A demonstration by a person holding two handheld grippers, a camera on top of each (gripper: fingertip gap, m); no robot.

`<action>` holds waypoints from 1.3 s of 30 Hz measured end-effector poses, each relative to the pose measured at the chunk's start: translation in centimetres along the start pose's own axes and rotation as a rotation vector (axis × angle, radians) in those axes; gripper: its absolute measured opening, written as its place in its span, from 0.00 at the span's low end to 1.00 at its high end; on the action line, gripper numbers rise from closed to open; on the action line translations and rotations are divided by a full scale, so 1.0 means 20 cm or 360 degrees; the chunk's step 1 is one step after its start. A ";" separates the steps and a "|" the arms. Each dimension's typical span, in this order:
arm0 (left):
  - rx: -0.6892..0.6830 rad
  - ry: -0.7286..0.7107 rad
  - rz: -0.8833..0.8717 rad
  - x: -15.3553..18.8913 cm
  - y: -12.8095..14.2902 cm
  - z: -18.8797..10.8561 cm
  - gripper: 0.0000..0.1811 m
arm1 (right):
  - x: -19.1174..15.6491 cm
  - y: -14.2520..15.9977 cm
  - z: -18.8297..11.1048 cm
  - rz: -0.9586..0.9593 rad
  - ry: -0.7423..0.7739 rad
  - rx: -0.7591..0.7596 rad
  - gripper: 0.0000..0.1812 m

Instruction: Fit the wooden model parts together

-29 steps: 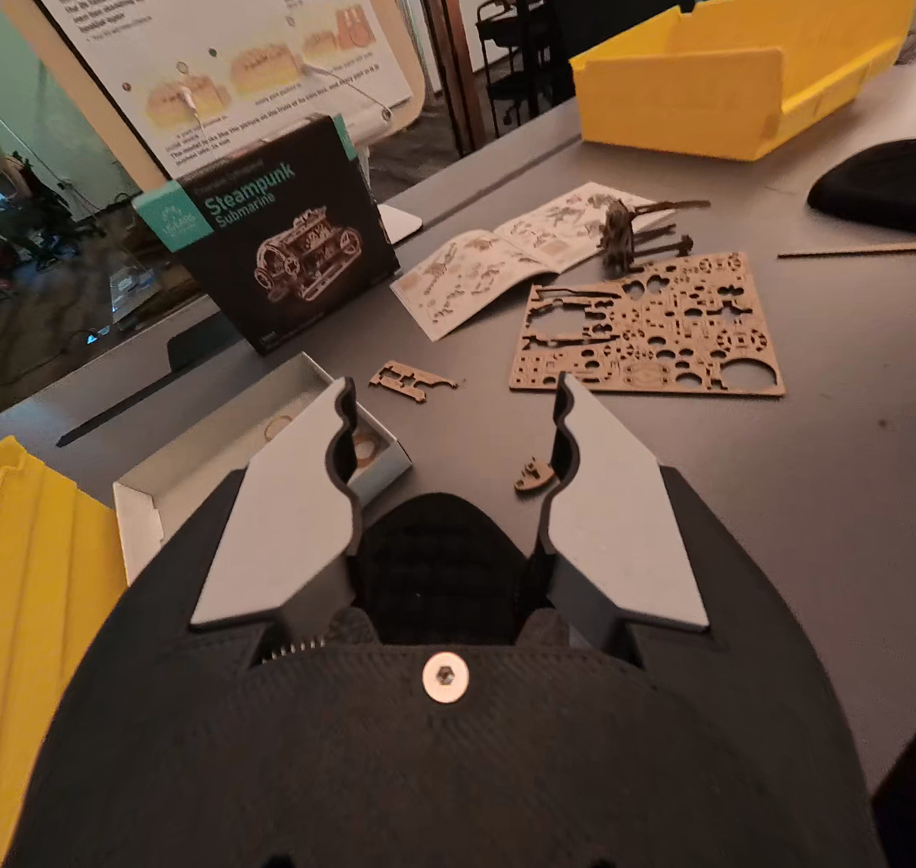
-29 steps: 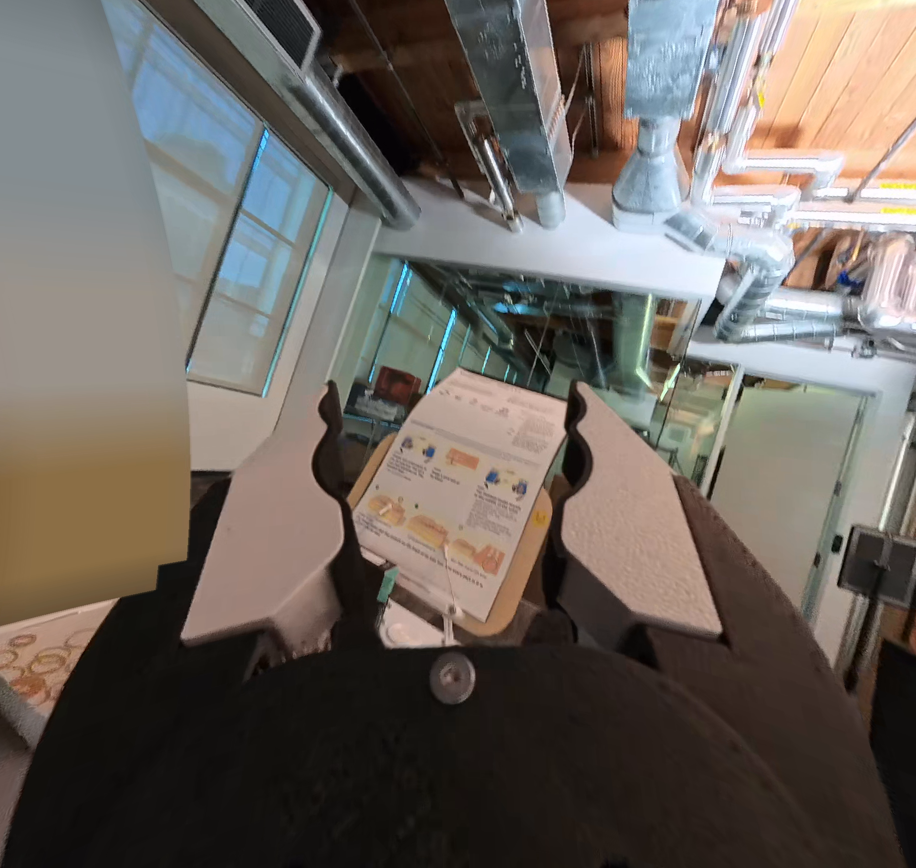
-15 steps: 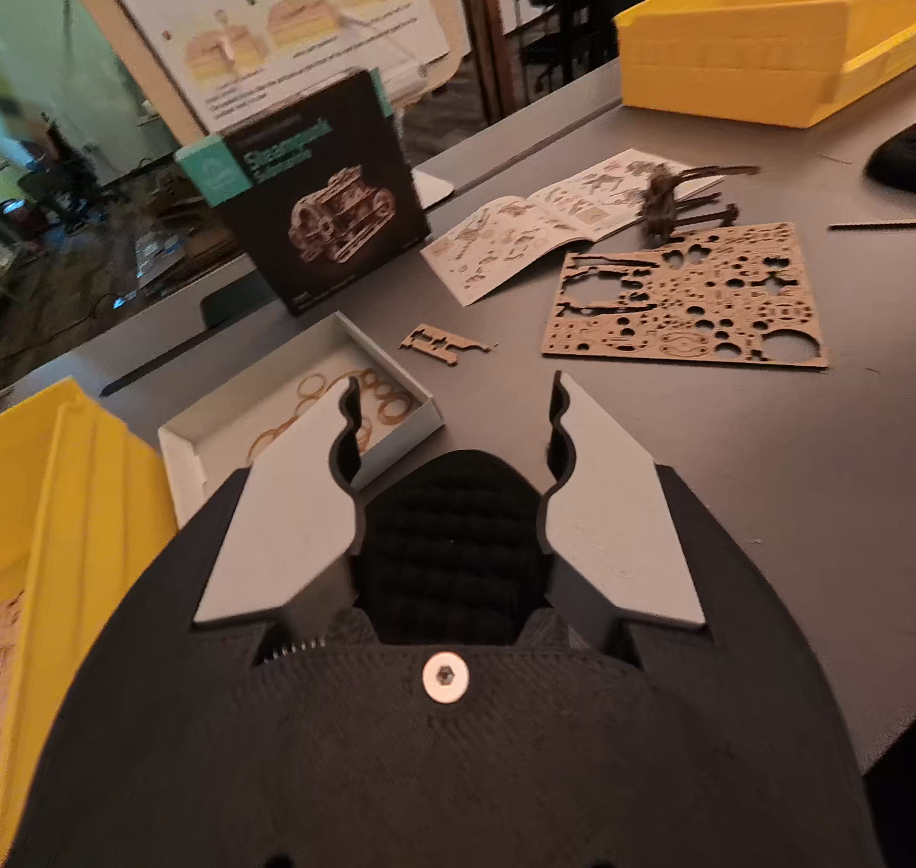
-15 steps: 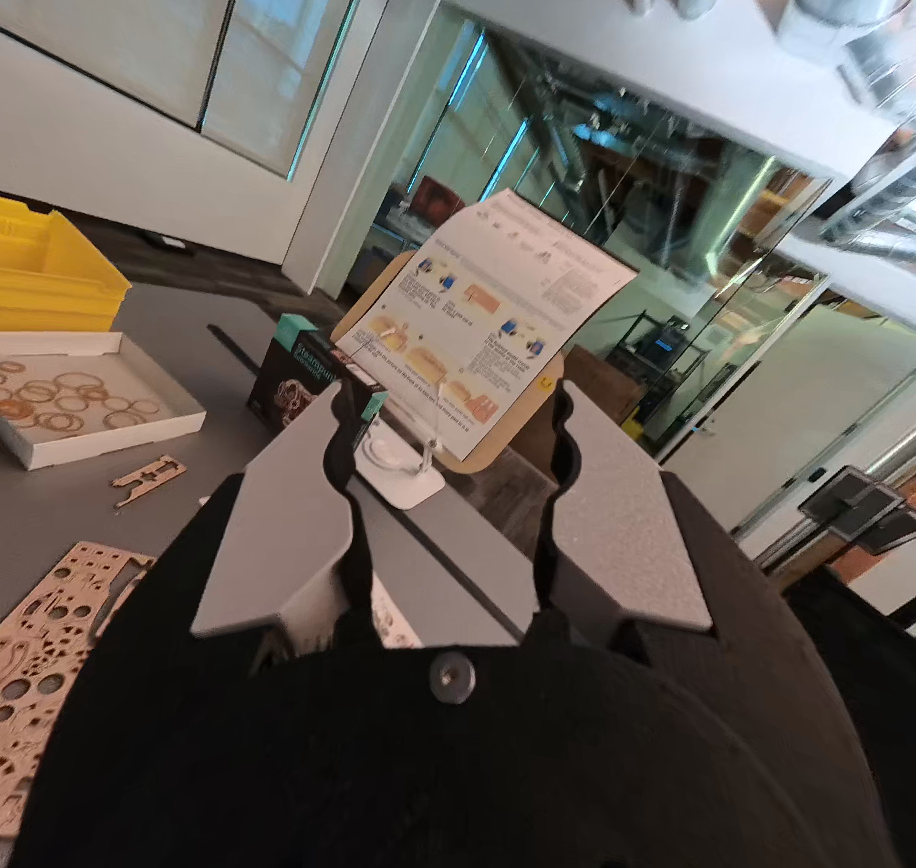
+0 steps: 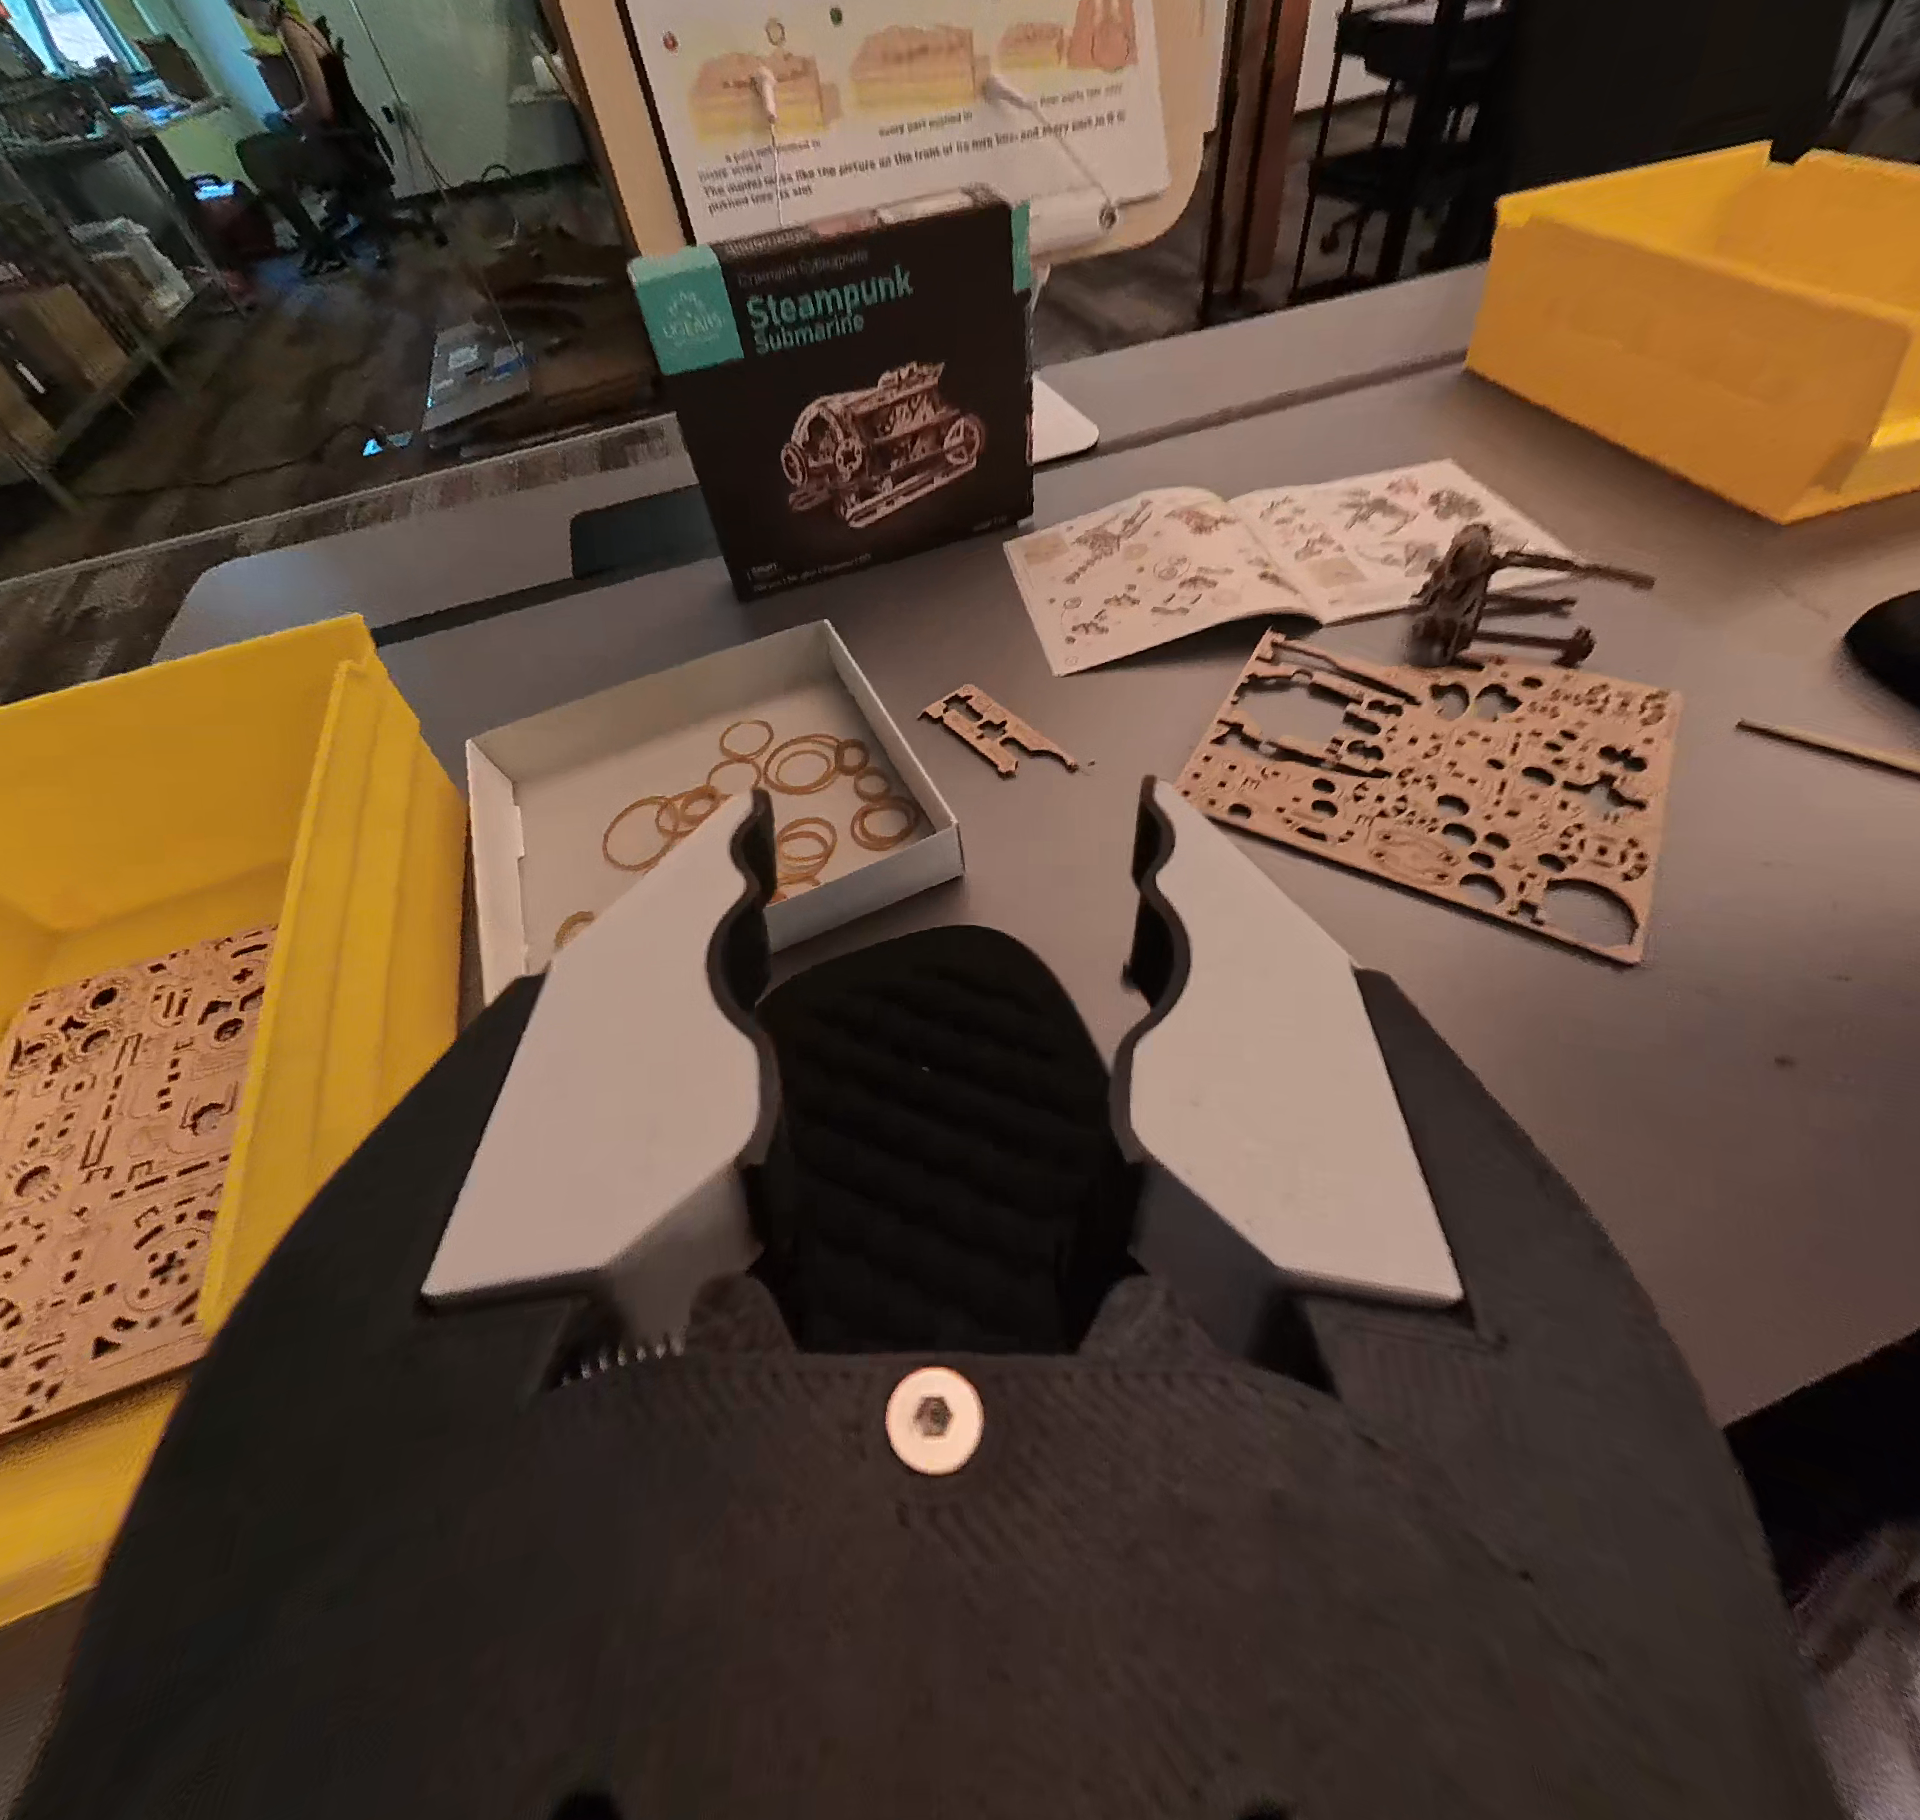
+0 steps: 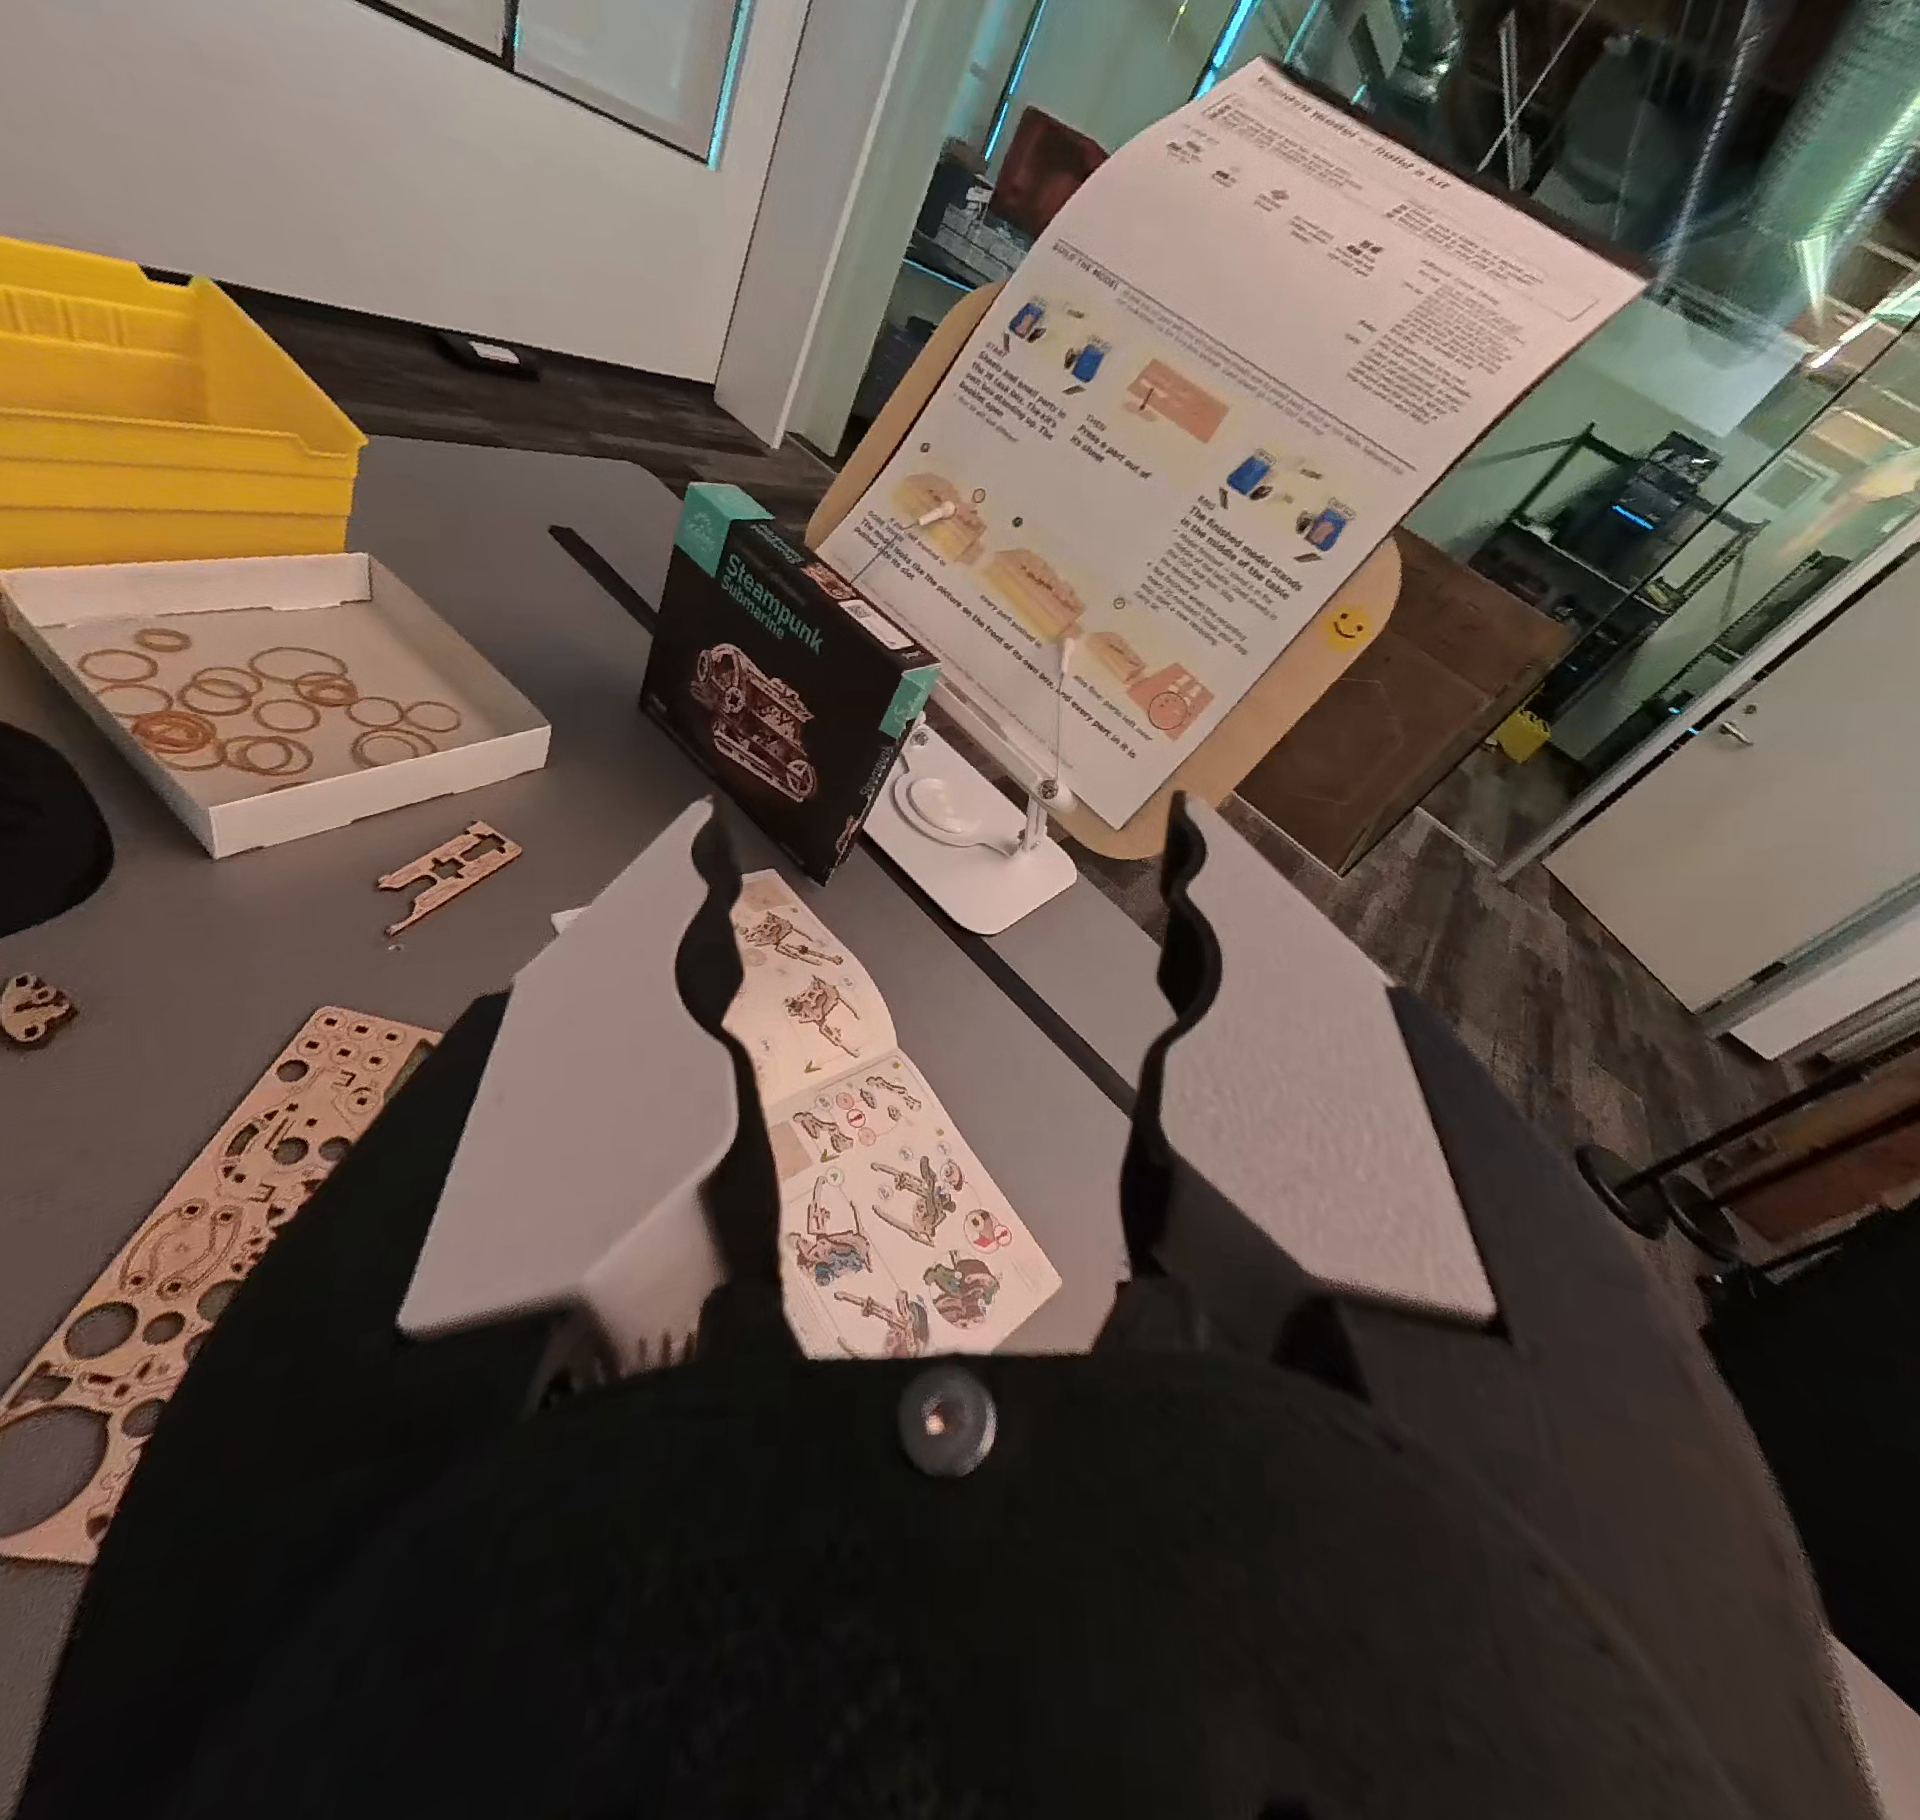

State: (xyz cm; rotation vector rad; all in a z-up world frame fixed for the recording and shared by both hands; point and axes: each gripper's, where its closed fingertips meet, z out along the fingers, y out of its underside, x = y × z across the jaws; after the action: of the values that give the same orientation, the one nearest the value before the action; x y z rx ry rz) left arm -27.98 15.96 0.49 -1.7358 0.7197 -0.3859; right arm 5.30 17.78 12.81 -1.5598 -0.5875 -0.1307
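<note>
Both grippers spread, empty, above the table.
Loose wooden part (image 5: 997, 744) lies flat, long axis ten-to-four; left gripper (image 5: 951, 835) and right gripper (image 6: 945, 840) tilt downward.

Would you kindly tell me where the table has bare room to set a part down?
Bare grey table lies in front of the punched wooden sheet. A narrower gap sits between that sheet and the white tray, holding one loose wooden piece. The booklet area is crowded.

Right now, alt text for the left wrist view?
The open, empty left gripper hovers over a grey table. Ahead lie a white tray of rubber bands, a loose wooden part, a punched wooden sheet, an open booklet and the upright kit box; yellow bins flank both sides.
</note>
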 end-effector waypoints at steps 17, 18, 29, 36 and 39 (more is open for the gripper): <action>0.0037 -0.0107 0.0144 0.18 -0.13 -0.25 0.21 | 0.06 -0.02 -0.33 -0.0173 -0.0205 0.0054 0.15; 0.0034 -0.0107 0.0156 0.19 -0.13 -0.25 0.19 | 0.05 -0.03 -0.34 -0.0167 -0.0225 0.0072 0.11; 0.0111 0.0021 0.0135 0.28 -0.18 -0.20 0.07 | 0.08 -0.07 -0.36 -0.0050 -0.0280 0.0203 0.16; 0.0046 0.0217 0.0137 0.38 -0.14 -0.10 0.00 | -0.08 0.12 -0.25 -0.0195 -0.0546 -0.0069 0.00; -0.0017 0.0317 0.0074 0.43 -0.08 -0.03 0.00 | -0.22 0.21 -0.18 -0.0141 -0.0754 -0.0190 0.00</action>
State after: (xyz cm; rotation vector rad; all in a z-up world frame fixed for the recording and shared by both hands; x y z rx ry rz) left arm -21.39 10.29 1.18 -1.7029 0.9048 -0.5289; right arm 4.40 13.25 7.57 -1.6904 -1.0359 0.1456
